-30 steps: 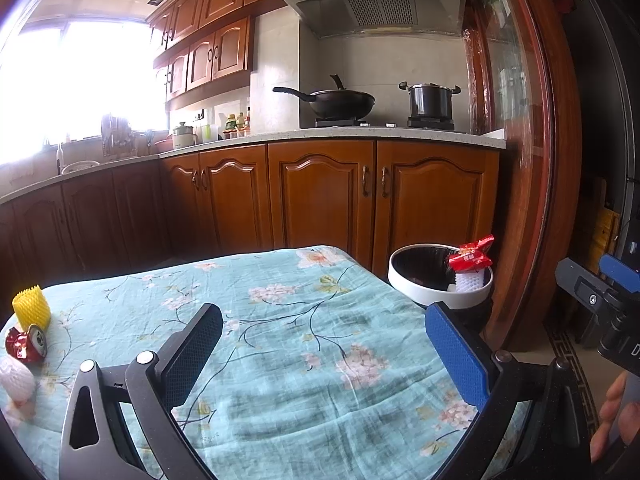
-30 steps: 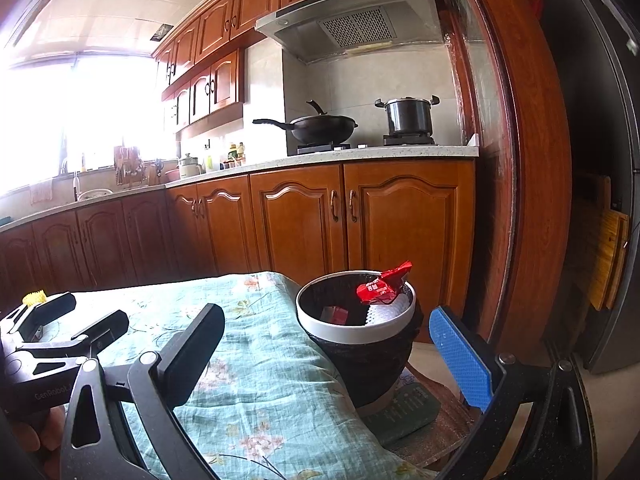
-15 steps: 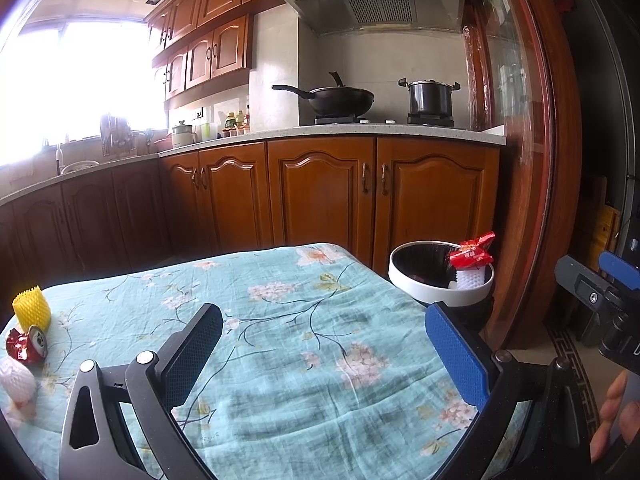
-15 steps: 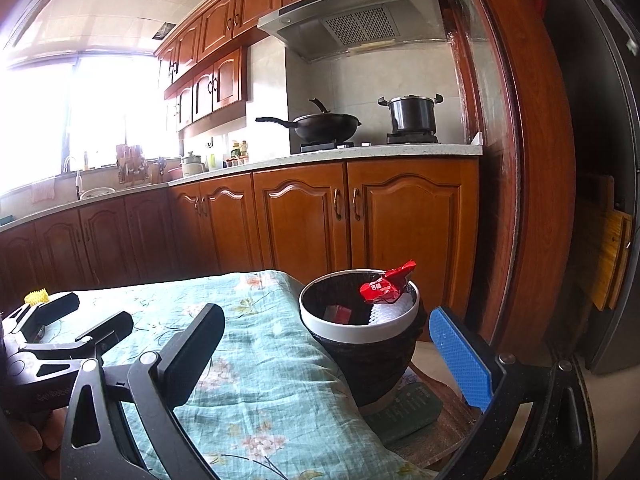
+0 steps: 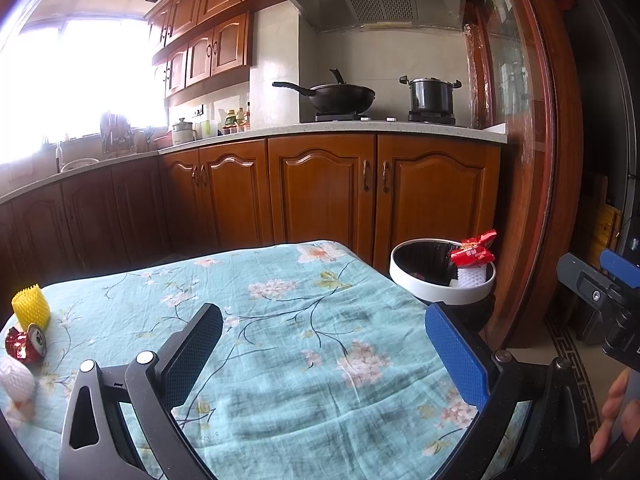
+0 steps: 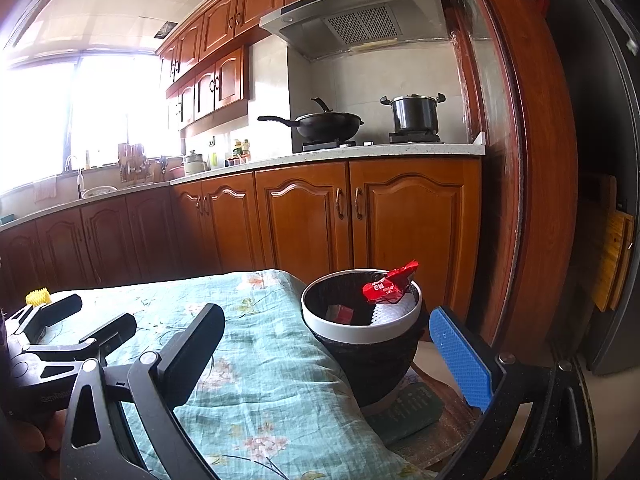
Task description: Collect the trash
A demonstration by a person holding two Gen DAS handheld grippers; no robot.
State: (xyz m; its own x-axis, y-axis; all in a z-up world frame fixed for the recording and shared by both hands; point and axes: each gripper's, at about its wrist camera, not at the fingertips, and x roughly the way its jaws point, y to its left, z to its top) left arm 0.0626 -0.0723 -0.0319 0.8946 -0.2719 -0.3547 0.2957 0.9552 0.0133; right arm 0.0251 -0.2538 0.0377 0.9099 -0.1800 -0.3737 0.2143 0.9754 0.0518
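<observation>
A black trash bin with a white rim stands just off the table's right edge. A red wrapper and white foam net lie at its rim. On the table's far left are a yellow foam net, a crushed red can and a white foam net. My left gripper is open and empty above the floral tablecloth. My right gripper is open and empty, near the bin.
Wooden kitchen cabinets run behind the table, with a wok and a pot on the stove. A wooden door frame stands right of the bin. A green mat lies under the bin.
Both views have shifted only slightly; the right gripper has edged a little nearer the bin. Both grippers stay open and empty.
</observation>
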